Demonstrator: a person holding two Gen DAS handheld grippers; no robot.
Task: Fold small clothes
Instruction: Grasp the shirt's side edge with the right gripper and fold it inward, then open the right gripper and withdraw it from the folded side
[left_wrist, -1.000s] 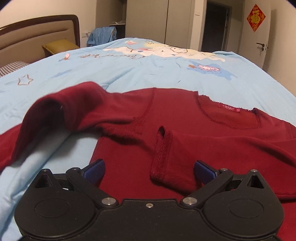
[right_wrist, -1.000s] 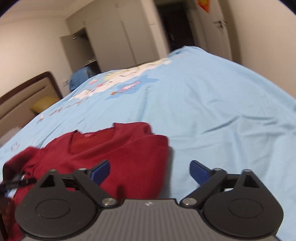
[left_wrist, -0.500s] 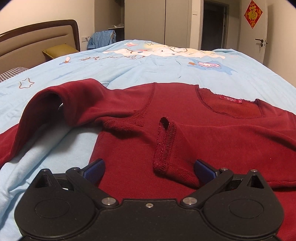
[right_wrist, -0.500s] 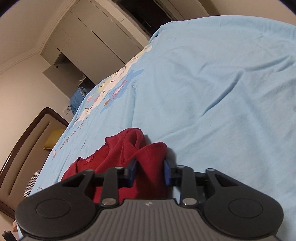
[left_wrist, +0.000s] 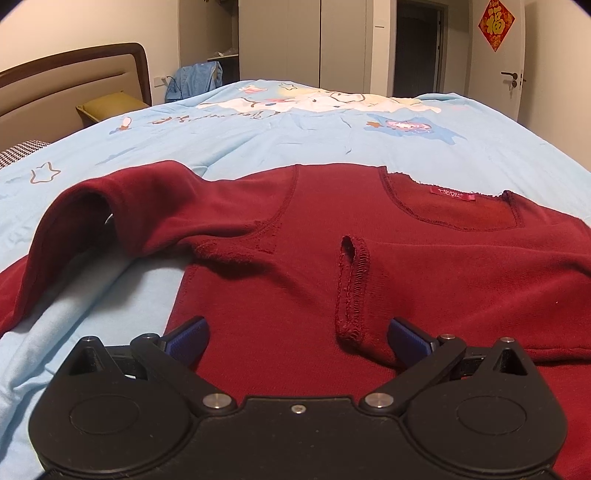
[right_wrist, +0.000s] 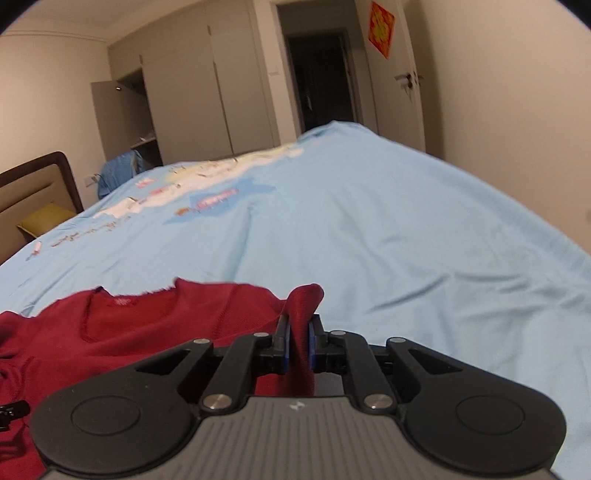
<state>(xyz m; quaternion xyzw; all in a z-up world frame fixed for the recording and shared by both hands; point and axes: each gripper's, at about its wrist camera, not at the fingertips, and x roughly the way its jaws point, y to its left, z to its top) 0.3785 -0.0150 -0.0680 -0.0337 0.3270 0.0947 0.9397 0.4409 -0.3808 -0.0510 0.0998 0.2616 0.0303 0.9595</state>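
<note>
A small dark red long-sleeved shirt (left_wrist: 332, 229) lies on the light blue bed cover (left_wrist: 332, 133), neck with a pink label (left_wrist: 452, 193) facing away. One sleeve is folded across the chest, its cuff (left_wrist: 351, 291) between my left fingers. My left gripper (left_wrist: 297, 338) is open and low over the shirt's body, holding nothing. The other sleeve (left_wrist: 96, 214) arches up at the left. In the right wrist view my right gripper (right_wrist: 298, 341) is shut on a pinched fold of the shirt's right shoulder edge (right_wrist: 304, 306), lifting it off the cover.
The bed cover (right_wrist: 369, 229) stretches far ahead and to the right. A padded headboard (left_wrist: 74, 92) and a yellow-green pillow (left_wrist: 110, 107) are at the left. A wardrobe (left_wrist: 295, 37), a dark doorway (left_wrist: 417, 48) and a white door (left_wrist: 517, 62) stand beyond the bed.
My right gripper went from open beside the shirt to shut on its shoulder edge and has lifted the fold. My left gripper stayed open over the shirt and moved slightly closer.
</note>
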